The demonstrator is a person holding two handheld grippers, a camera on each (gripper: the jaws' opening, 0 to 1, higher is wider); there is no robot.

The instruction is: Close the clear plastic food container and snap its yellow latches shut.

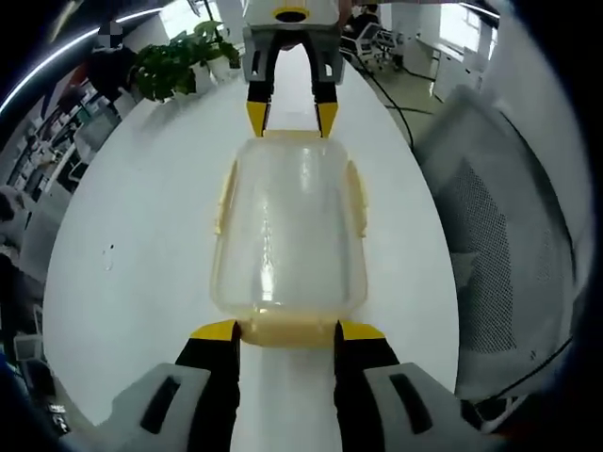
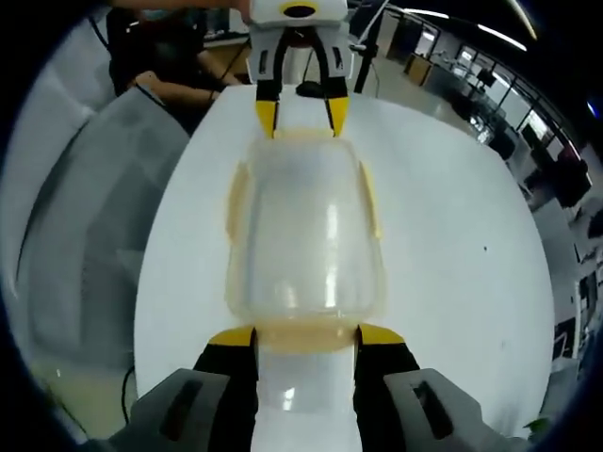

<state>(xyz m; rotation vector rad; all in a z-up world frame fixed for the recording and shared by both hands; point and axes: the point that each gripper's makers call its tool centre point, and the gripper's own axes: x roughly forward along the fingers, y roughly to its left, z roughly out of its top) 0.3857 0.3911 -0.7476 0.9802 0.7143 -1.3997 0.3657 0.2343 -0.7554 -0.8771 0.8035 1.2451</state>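
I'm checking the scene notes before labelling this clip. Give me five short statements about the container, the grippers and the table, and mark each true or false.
1. The clear container lies on a white table. True.
2. The left gripper and the right gripper face each other from opposite ends of the container. True.
3. The container is lifted well above the table. False: it rests on the tabletop.
4. A potted plant stands at the far end of the table in the left gripper view. True.
5. The latches along the container's sides are red. False: they are yellow.
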